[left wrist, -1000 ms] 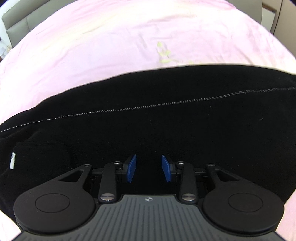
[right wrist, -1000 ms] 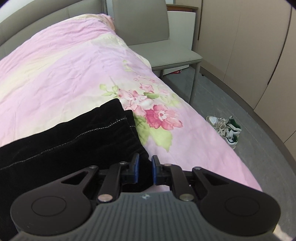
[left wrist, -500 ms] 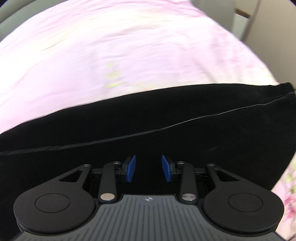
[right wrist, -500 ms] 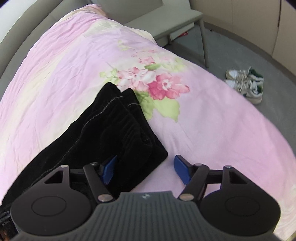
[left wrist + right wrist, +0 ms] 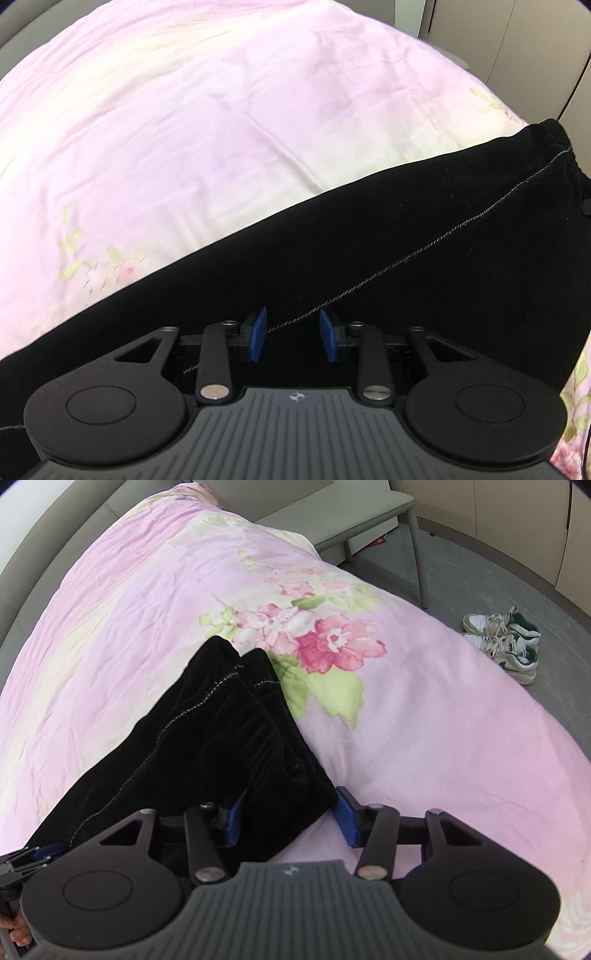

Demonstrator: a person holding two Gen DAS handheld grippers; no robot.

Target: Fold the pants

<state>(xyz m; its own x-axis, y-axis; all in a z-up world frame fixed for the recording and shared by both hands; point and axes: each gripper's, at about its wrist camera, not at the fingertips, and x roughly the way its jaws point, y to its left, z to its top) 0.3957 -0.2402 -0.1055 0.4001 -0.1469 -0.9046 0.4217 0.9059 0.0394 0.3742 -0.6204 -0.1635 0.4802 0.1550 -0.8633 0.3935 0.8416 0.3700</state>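
The black pants [image 5: 424, 251] lie lengthwise on the pink bed cover, legs stacked, with a pale stitched seam running along them. My left gripper [image 5: 293, 338] is open just above the leg, the seam passing between its blue pads. In the right wrist view the cuff end of the pants [image 5: 221, 723] lies on the cover. My right gripper [image 5: 290, 821] is open, its jaws spread wide around the near corner of the cuffs. The left gripper also shows at the lower left edge of that view [image 5: 22, 856].
The pink floral bed cover [image 5: 388, 731] spreads under everything. A grey bench [image 5: 332, 520] stands beyond the bed. A pair of white and green sneakers [image 5: 506, 642] sits on the grey floor to the right. A grey headboard [image 5: 22, 565] curves along the left.
My right gripper has opened and let go of the cuffs, which now lie on the cover. My left gripper has swung right along the leg, staying open.
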